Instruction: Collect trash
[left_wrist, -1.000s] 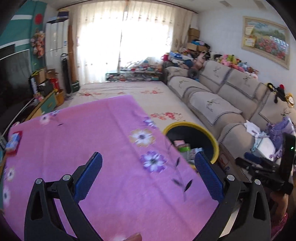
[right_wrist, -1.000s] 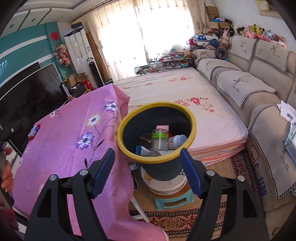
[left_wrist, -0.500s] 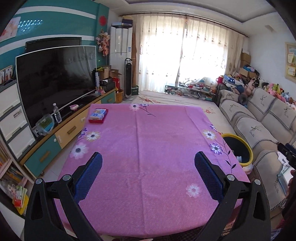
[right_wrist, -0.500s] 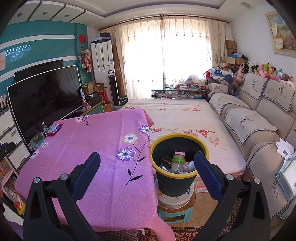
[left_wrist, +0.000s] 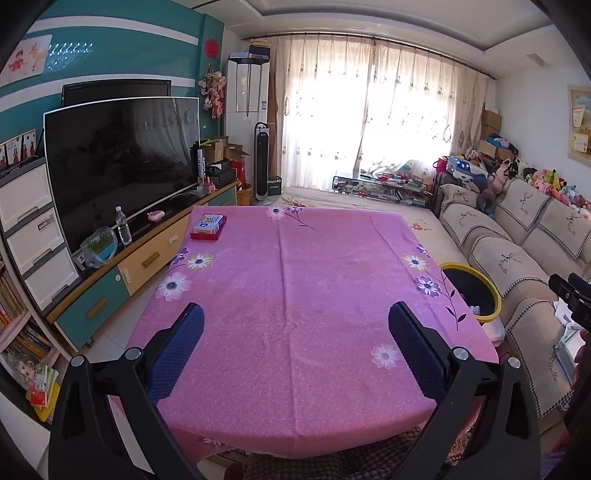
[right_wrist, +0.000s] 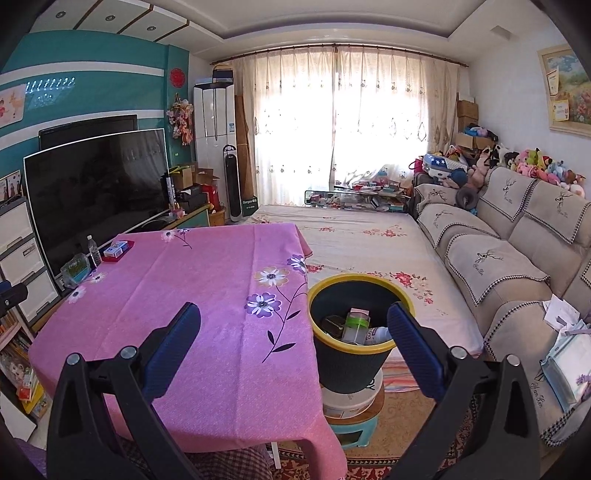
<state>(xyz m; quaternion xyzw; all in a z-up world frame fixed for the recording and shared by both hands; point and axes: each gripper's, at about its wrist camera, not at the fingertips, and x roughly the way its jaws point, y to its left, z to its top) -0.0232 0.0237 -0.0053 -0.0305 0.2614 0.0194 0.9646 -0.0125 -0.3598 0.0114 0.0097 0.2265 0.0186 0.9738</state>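
bin (right_wrist: 360, 354) upright, mouth up, beside table (right_wrist: 207, 295) | L claw (left_wrist: 295, 343) apart | R claw (right_wrist: 293, 345) apart, empty

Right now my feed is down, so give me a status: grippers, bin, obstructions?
Left gripper open, empty. Right gripper open, empty. Trash bin beside table, already holding trash. Only a small box on the tablecloth; nothing obstructing.

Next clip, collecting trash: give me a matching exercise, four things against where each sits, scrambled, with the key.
Things:
1. small box
2. yellow-rimmed bin
3. water bottle
4. plush toys

Places:
A. on the TV cabinet
B. along the sofa top
C. far corner of the pink tablecloth
D. beside the table, on a stool

Pairs: 1-C, 2-D, 3-A, 4-B
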